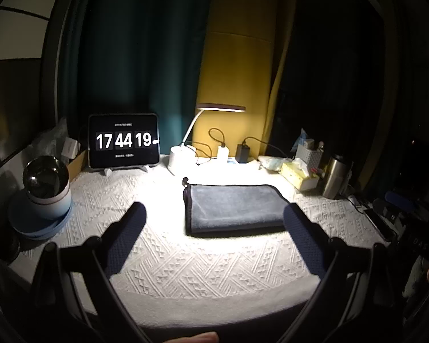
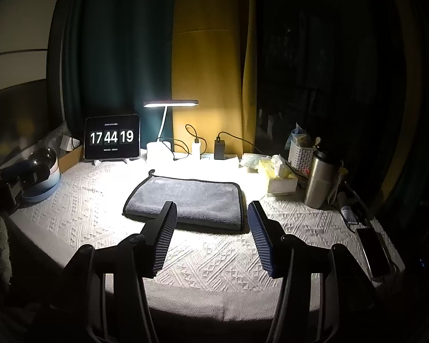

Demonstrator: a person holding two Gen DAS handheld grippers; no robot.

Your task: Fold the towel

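A grey towel (image 1: 234, 208) with dark edging lies folded flat in the middle of the table on a white patterned cloth (image 1: 186, 263). It also shows in the right wrist view (image 2: 188, 203). My left gripper (image 1: 214, 214) is open and empty, held above the table in front of the towel, its right finger overlapping the towel's right edge in view. My right gripper (image 2: 211, 208) is open and empty, held just in front of the towel's near edge. The left gripper shows at the left edge of the right wrist view (image 2: 17, 177).
A tablet clock (image 1: 124, 140) and a lit desk lamp (image 1: 183, 154) stand at the back. A bowl on a blue plate (image 1: 43, 200) sits at the left. A tissue box (image 2: 280, 178), steel flask (image 2: 320, 180), basket (image 2: 301, 154) and phone (image 2: 374, 251) are at the right.
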